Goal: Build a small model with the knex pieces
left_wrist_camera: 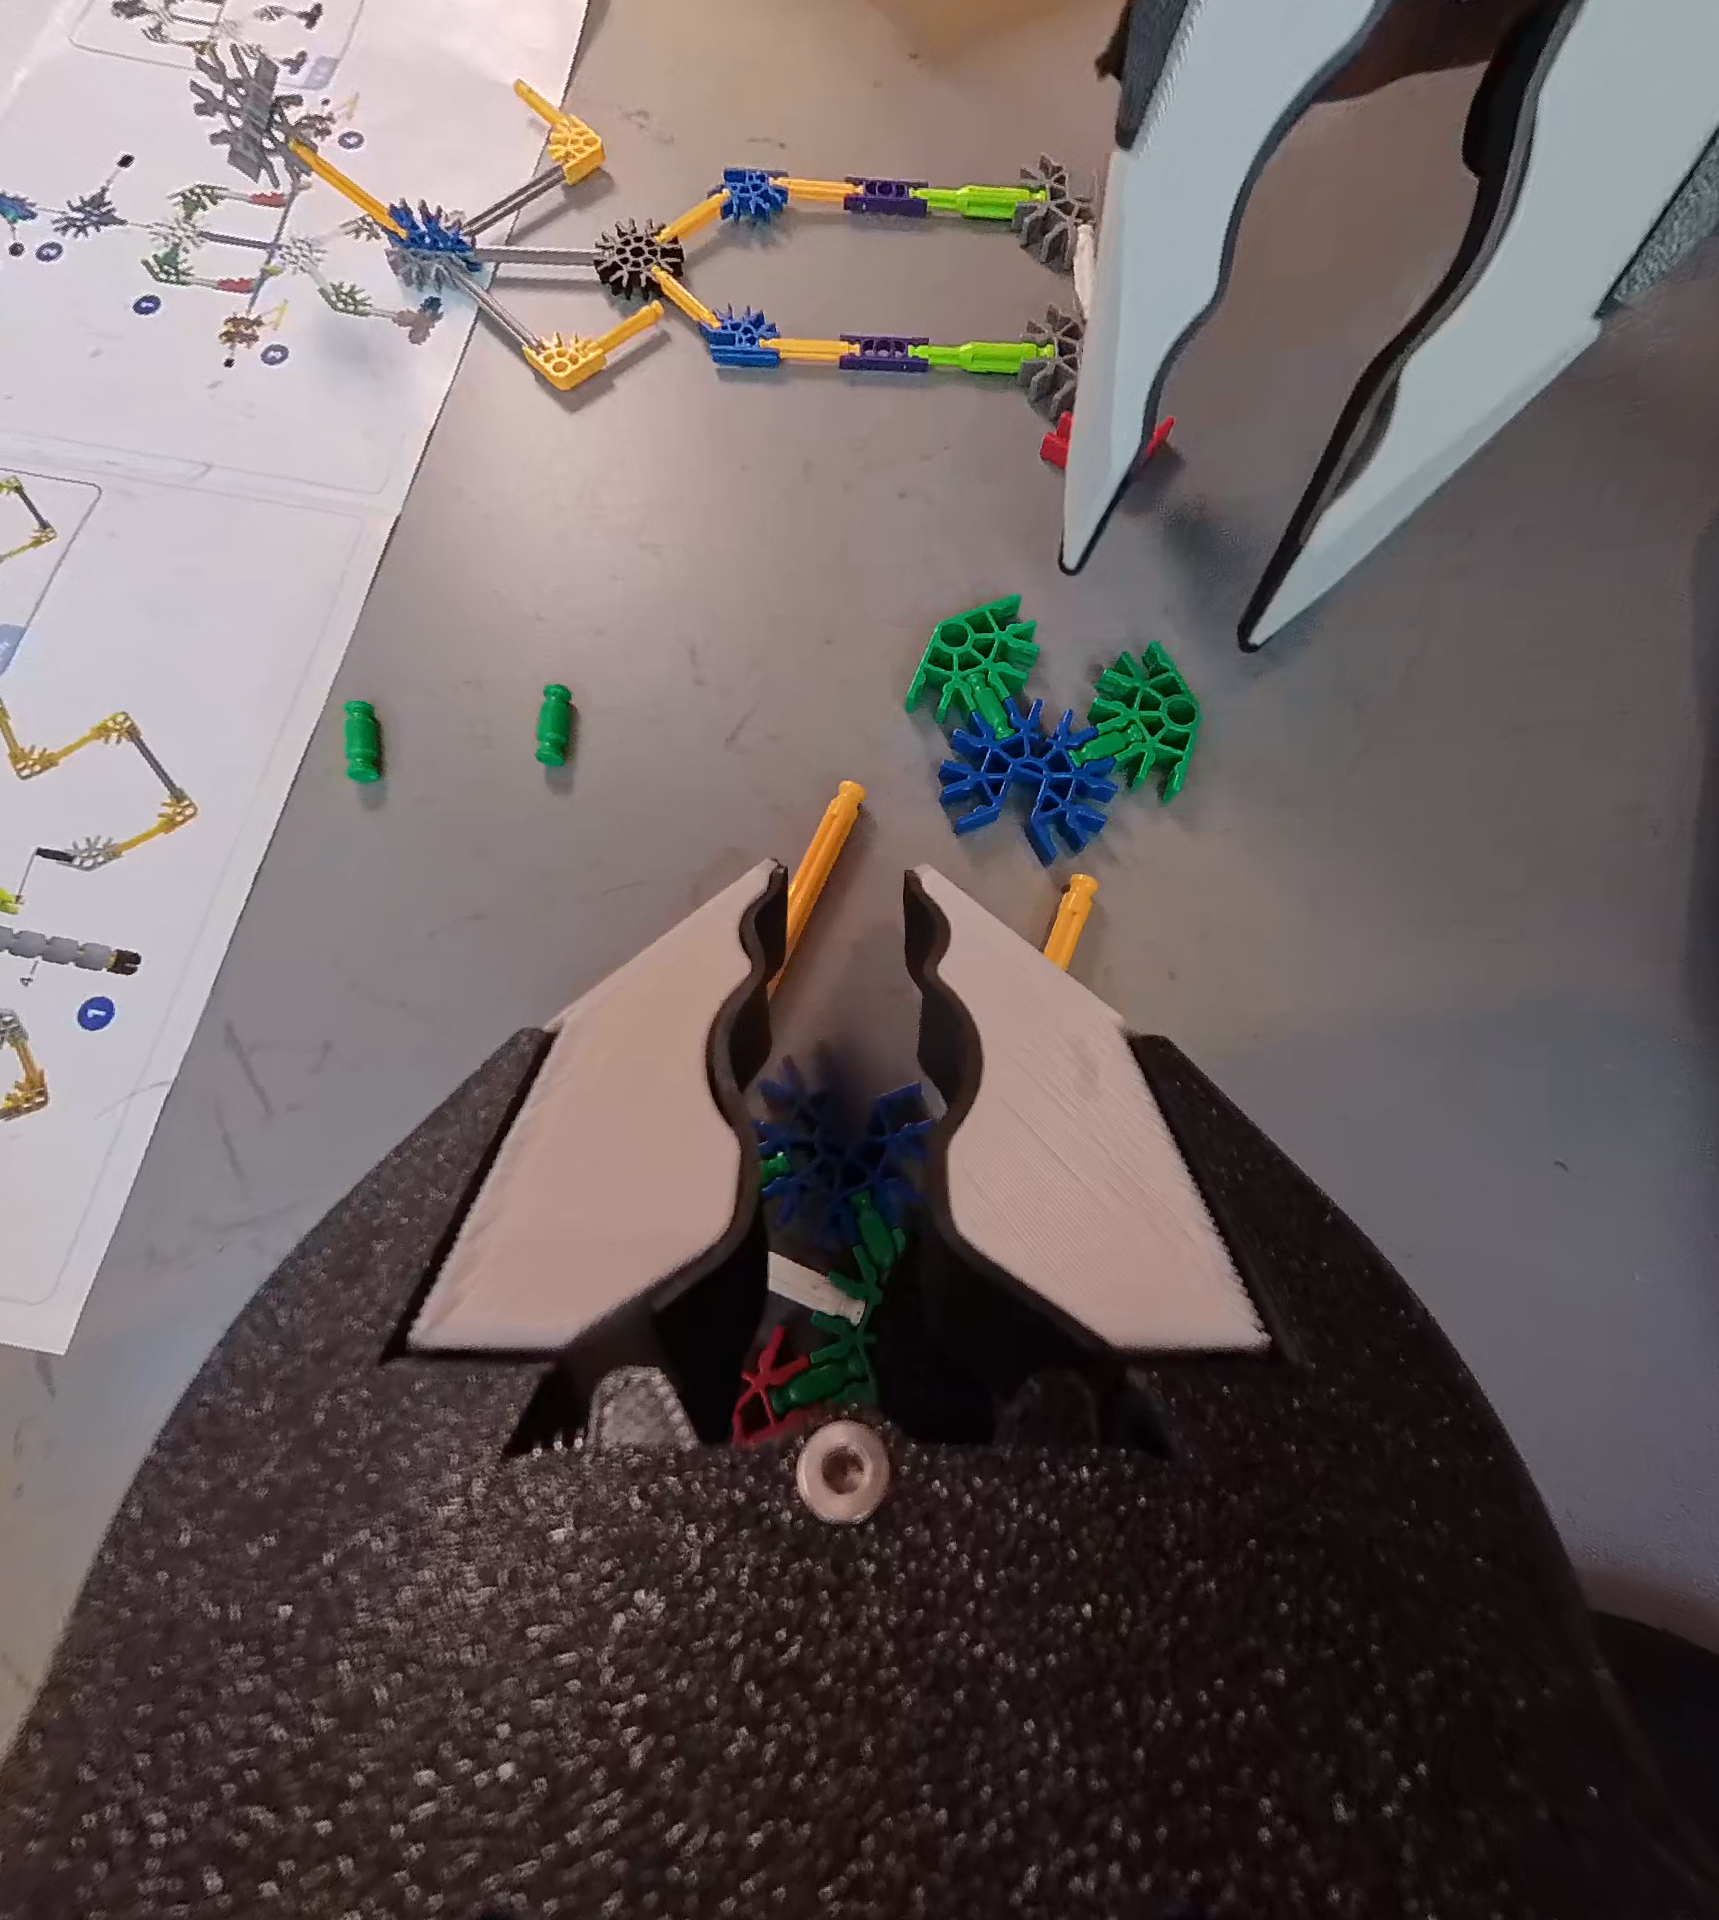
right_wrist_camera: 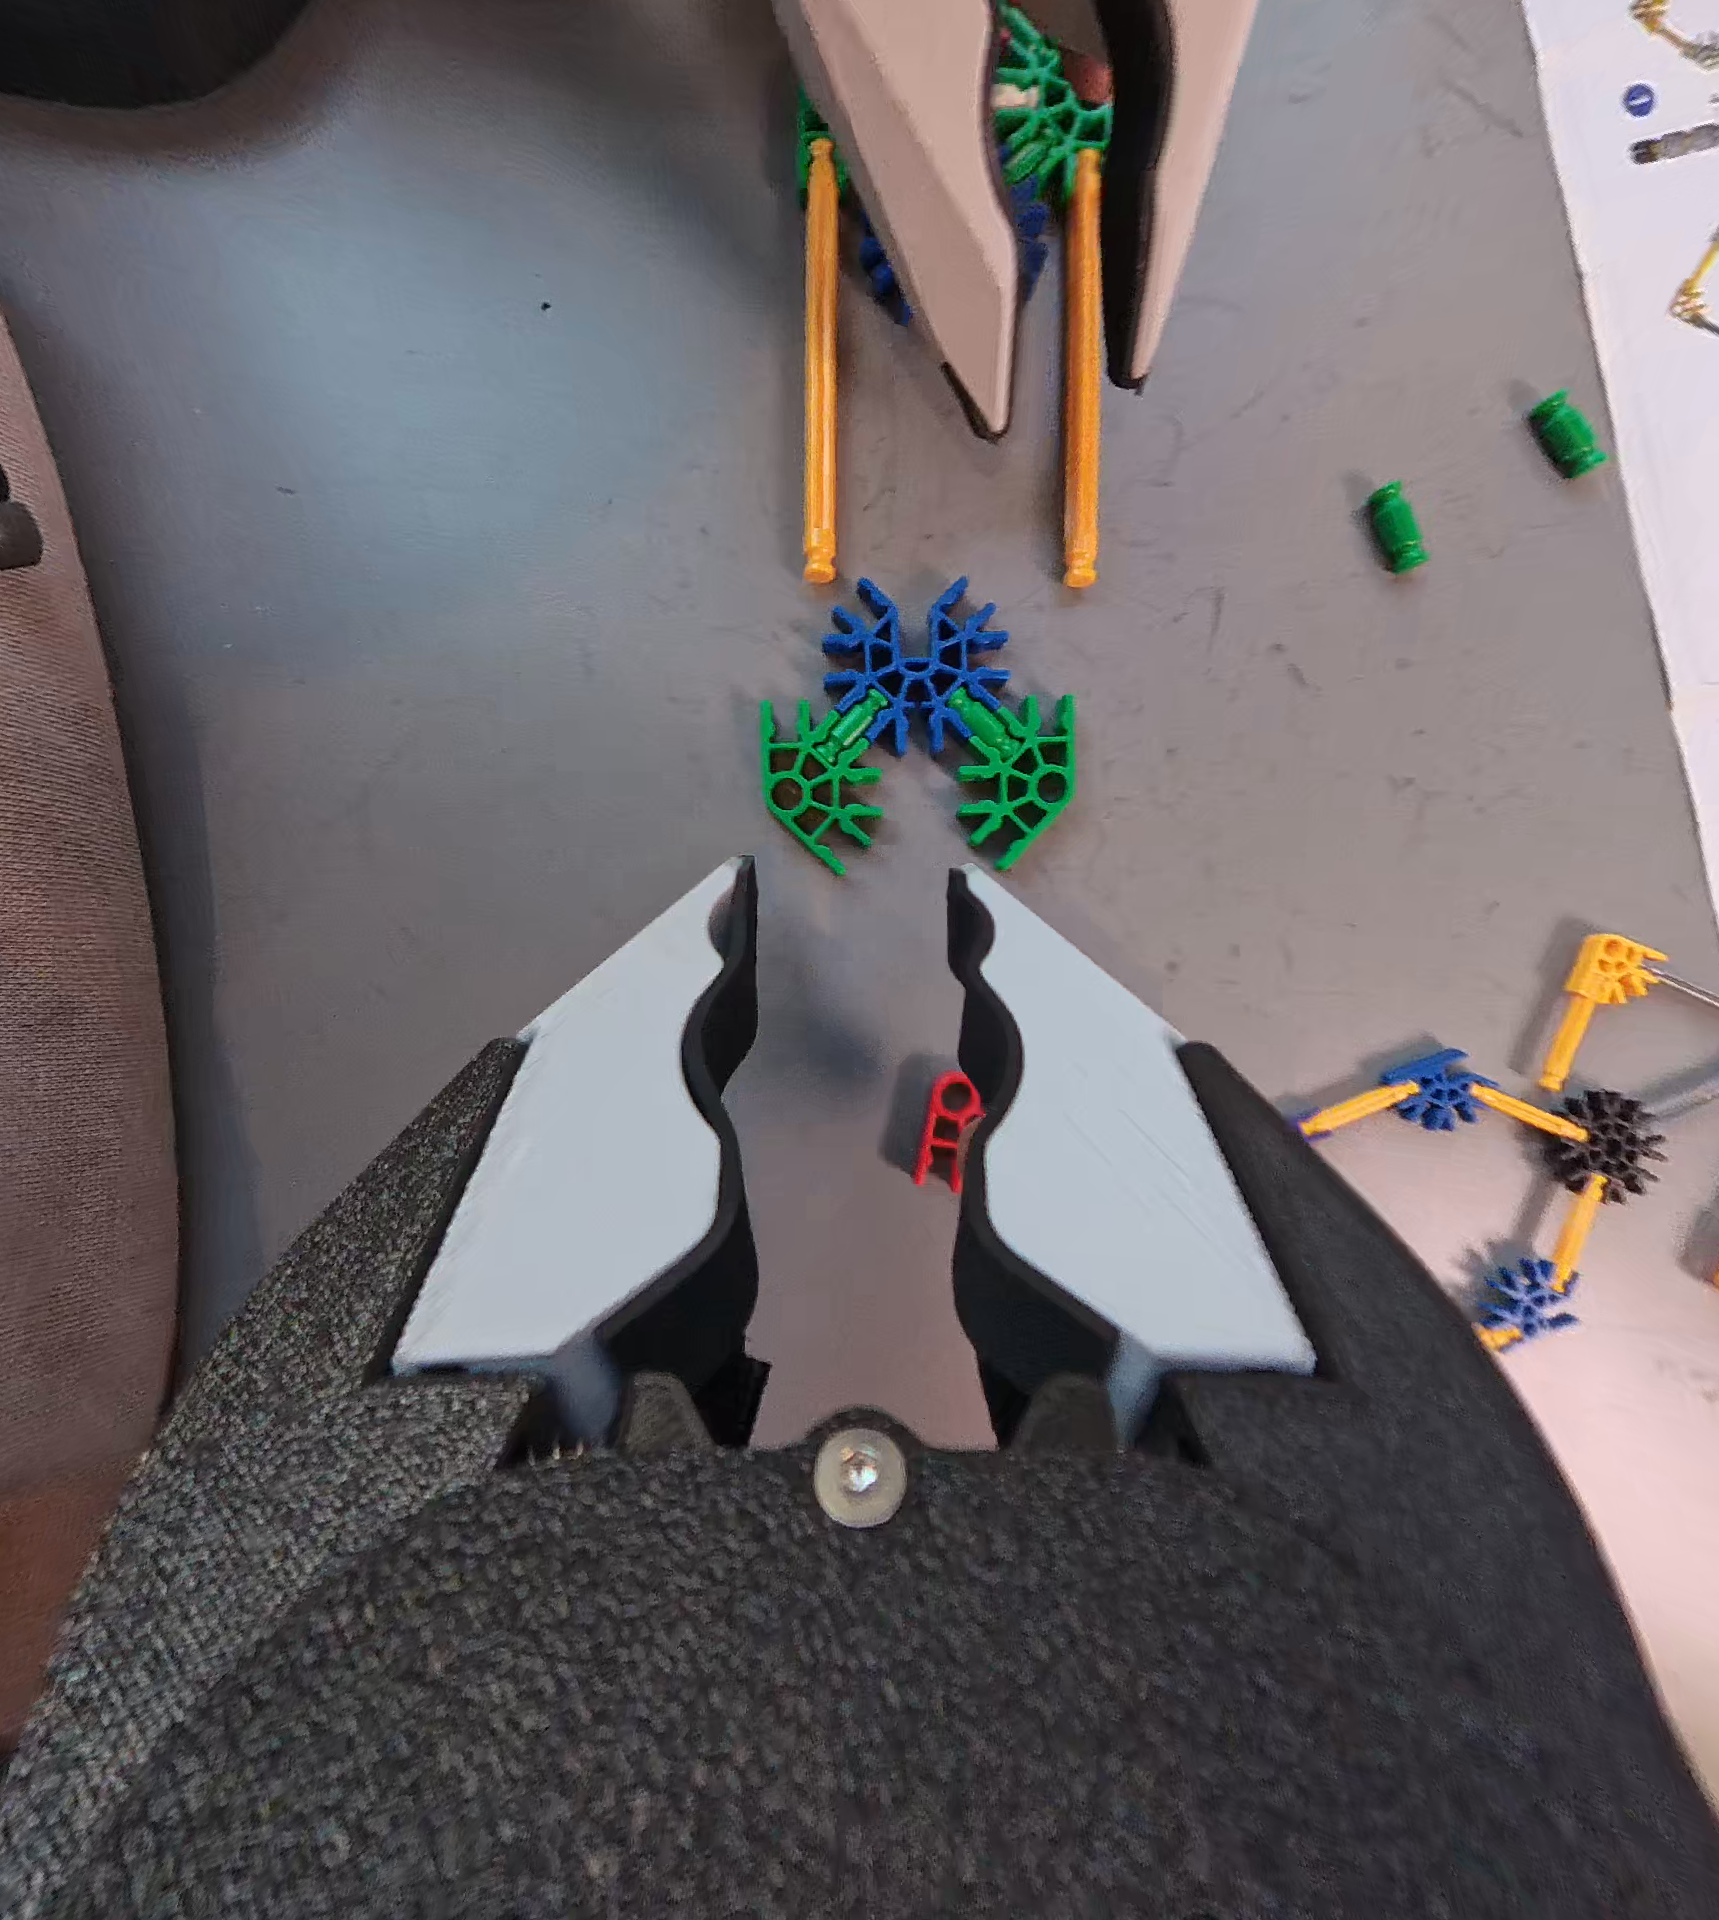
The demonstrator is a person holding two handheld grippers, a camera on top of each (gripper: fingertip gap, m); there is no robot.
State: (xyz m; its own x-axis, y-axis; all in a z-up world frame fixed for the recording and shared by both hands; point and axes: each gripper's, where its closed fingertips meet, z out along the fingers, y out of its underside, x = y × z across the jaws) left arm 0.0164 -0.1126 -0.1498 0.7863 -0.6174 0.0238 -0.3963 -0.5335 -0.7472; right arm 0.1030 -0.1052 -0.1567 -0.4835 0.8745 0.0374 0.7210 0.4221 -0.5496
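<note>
Left gripper [left_wrist_camera: 842, 883]: jaws parted, hanging over a small assembly [left_wrist_camera: 839, 1153] of blue, green, red and white connector pieces. Grip on it cannot be confirmed; the fingers do not visibly press it. Two orange rods [right_wrist_camera: 819, 353] run from that assembly and project just past the fingertips, one to each side.

Right gripper [right_wrist_camera: 850, 873]: jaws apart, nothing between the pads. A red clip piece [right_wrist_camera: 946, 1130] lies on the grey table [right_wrist_camera: 419, 520] under the gap, close by the right finger.

Between the two sets of tips: a blue snowflake connector with two green fan connectors [right_wrist_camera: 922, 717] attached, flat on the table, just ahead of the right fingertips.

Two loose short green rods [left_wrist_camera: 361, 740] lie left of the left gripper. Beyond them, a long rod-and-connector chain [left_wrist_camera: 751, 270] partly overlaps an instruction sheet [left_wrist_camera: 107, 623].
</note>
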